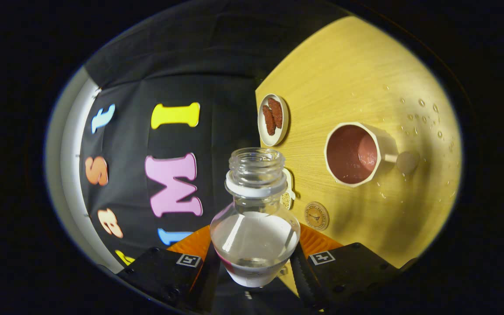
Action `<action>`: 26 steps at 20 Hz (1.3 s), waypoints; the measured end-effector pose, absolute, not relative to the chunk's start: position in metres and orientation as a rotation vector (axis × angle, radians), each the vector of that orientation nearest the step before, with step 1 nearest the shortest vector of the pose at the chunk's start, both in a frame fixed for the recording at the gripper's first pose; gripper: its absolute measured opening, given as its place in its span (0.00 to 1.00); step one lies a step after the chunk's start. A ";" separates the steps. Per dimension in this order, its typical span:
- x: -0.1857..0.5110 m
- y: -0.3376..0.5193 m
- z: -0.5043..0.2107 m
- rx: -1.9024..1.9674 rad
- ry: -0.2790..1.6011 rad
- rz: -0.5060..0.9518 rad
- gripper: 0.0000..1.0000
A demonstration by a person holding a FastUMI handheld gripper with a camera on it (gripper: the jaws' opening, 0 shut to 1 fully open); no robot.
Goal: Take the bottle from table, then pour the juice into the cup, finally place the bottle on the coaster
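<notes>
My gripper [254,258] is shut on a clear uncapped bottle [255,227] with a white neck ring, one finger pressing on each side of its body. Clear liquid sits in the bottle's lower part. The gripper is rolled over, so the wooden table [357,78] stands on the right side of the bottle. A white cup [353,154] with a reddish-brown inside lies beyond the fingers, to the right of the bottle's mouth, apart from it. A small round wooden coaster [316,215] rests on the table between the bottle and the cup.
A small white dish [273,119] with reddish-brown pieces sits near the table's edge, beyond the bottle's mouth. A white object [288,189] is partly hidden behind the bottle's neck. Water drops [422,114] dot the table past the cup.
</notes>
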State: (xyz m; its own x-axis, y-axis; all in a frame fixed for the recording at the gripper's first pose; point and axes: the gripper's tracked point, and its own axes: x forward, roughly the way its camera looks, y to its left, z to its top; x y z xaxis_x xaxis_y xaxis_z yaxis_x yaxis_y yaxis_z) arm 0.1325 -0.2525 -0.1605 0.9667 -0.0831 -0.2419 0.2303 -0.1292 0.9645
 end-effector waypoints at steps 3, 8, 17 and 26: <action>0.126 -0.242 -0.152 1.441 0.121 -0.223 0.74; 0.112 -0.227 -0.162 1.021 0.141 -0.254 0.74; 0.095 -0.180 -0.151 0.312 0.106 -0.131 0.74; 0.112 -0.166 -0.141 0.110 0.053 -0.100 0.75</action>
